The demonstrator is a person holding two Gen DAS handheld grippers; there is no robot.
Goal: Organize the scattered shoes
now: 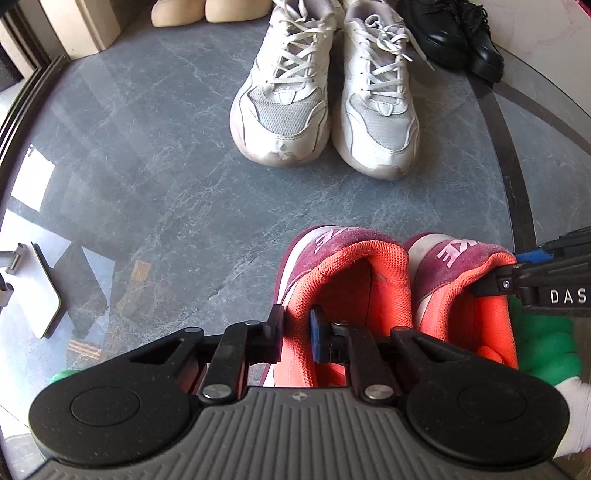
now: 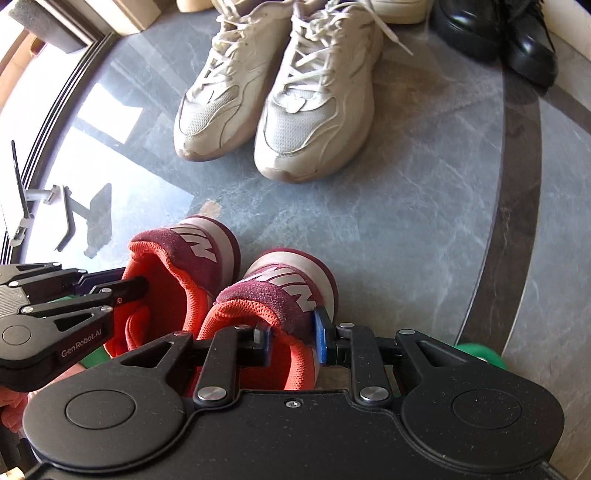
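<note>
Pinching collars: left maroon sneaker (image 1: pixel 343 280) is clamped by left gripper (image 1: pixel 297 332), right maroon sneaker (image 2: pixel 273 295) by right gripper (image 2: pixel 291 338).

Grey marble floor (image 1: pixel 147 166) carries white sneakers (image 1: pixel 325 110), black shoes (image 1: pixel 461 33) and maroon sneakers (image 1: pixel 388 280).

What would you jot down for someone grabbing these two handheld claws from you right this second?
Left gripper: shut on the collar of the left maroon shoe.
Right gripper: shut on the collar of the right maroon shoe.
Both maroon shoes sit side by side, heels toward the white sneakers.
Done: white sneakers paired, black shoes beside them, beige pair on the other side.
Left: probably carry the maroon pair into that row on the floor, then let go.
</note>
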